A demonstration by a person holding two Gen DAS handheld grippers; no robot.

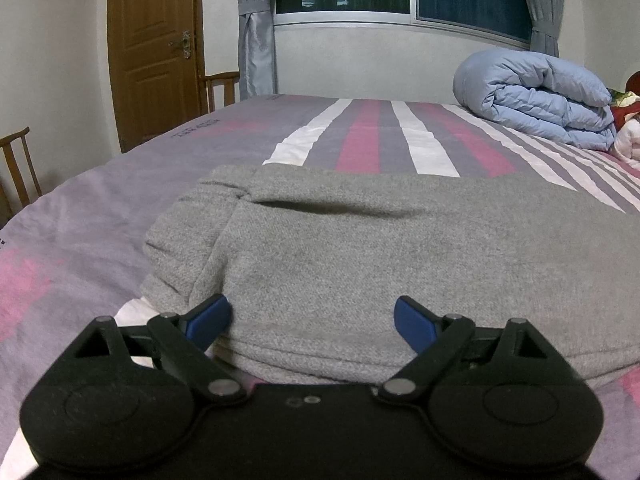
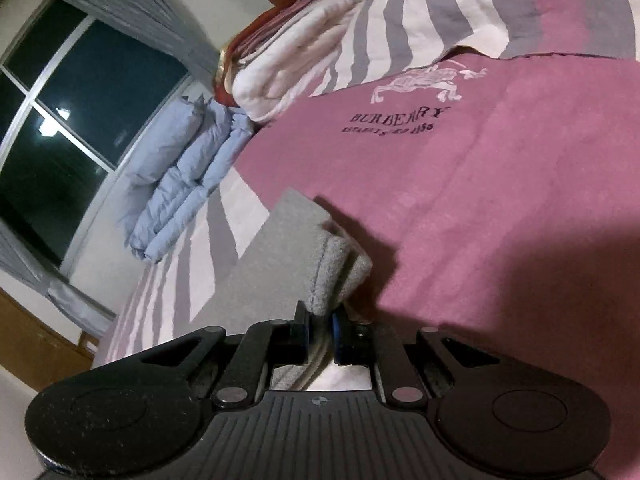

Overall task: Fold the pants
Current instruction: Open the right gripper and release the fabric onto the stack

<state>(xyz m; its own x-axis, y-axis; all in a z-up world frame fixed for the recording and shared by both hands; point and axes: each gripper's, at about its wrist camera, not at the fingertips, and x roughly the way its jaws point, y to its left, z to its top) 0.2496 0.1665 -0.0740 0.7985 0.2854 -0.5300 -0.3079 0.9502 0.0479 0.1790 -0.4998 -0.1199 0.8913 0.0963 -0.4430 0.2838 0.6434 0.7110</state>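
Note:
The grey pants [image 1: 360,248] lie folded in layers on the bed, filling the middle of the left wrist view. My left gripper [image 1: 312,320] is open just above their near edge, its blue pads wide apart with grey cloth below the gap. In the right wrist view, which is rolled sideways, my right gripper [image 2: 320,332] is shut on a bunched edge of the grey pants [image 2: 332,268]. The pinched layers stick out past the blue pads.
The bed sheet [image 1: 80,220] is purple, pink and white striped, with a pink printed panel [image 2: 500,168]. A folded blue duvet [image 1: 536,96] and white bedding [image 2: 296,76] lie near the headboard. A wooden door [image 1: 156,48] and chairs [image 1: 18,168] stand on the left.

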